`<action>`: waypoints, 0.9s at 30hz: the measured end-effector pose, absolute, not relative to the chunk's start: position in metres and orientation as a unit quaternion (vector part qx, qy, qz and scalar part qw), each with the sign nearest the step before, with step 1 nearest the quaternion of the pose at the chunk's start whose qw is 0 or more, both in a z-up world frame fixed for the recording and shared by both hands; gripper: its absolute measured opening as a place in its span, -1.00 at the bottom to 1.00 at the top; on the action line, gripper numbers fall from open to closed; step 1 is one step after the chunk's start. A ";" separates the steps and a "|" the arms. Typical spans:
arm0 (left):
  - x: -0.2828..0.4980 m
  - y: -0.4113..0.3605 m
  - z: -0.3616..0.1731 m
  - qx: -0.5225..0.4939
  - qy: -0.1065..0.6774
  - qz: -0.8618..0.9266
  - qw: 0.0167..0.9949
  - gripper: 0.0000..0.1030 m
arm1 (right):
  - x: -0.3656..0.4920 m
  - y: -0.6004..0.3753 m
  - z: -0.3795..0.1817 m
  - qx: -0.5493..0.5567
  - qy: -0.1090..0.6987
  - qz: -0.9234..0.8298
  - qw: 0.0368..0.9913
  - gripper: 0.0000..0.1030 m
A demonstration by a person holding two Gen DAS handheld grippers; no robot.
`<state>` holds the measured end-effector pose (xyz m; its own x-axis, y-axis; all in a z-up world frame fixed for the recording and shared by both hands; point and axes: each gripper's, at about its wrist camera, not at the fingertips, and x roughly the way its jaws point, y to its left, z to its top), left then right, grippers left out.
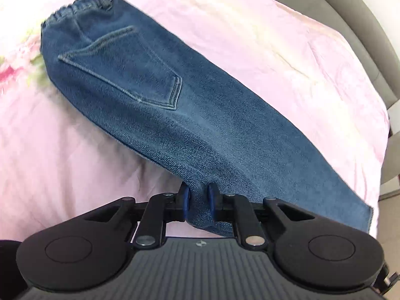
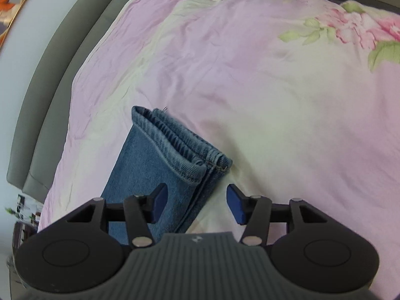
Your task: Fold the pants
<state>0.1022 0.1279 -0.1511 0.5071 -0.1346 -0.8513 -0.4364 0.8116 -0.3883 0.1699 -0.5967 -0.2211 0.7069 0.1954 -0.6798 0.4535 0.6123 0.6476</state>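
Note:
Blue denim pants [image 1: 175, 100] lie folded lengthwise on a pink bedsheet [image 1: 275, 37], back pocket up, with the gathered waistband at the far upper left. My left gripper [image 1: 198, 200] is shut on a pinched fold of denim at the near edge of the leg. In the right wrist view a stitched, gathered end of the pants [image 2: 150, 165] lies just ahead of my right gripper [image 2: 197, 205]. That gripper is open: its left pad hovers over the denim, its right pad over the sheet, and the pants' side edge runs between them without being pressed.
The sheet [image 2: 250, 100] is wrinkled and carries a pink flower print [image 2: 362, 30] at the upper right. A grey padded bed frame [image 2: 50, 87] borders the mattress on the left there, and the same frame [image 1: 350, 12] appears at the upper right in the left wrist view.

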 end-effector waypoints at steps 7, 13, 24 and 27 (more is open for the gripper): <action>0.109 0.116 -0.148 -0.227 0.523 0.109 0.815 -0.75 | 0.190 -0.572 -0.170 0.318 0.363 -0.080 0.872 -0.87; 0.120 0.102 -0.188 -0.148 0.589 0.135 0.783 -0.85 | 0.202 -0.575 -0.202 0.288 0.432 -0.112 0.848 -0.84; 0.115 0.101 -0.151 -0.092 0.587 0.077 0.801 -0.38 | 0.199 -0.587 -0.171 0.279 0.401 -0.096 0.867 -0.13; 0.111 0.105 -0.141 -0.101 0.571 0.077 0.811 -0.30 | 0.212 -0.582 -0.186 0.284 0.432 -0.105 0.849 -0.21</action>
<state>0.1109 0.1046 -0.1406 0.3363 0.0098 -0.9417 -0.2404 0.9677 -0.0758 0.2121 -0.5815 -0.1864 0.6047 0.0666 -0.7936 0.4246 0.8161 0.3921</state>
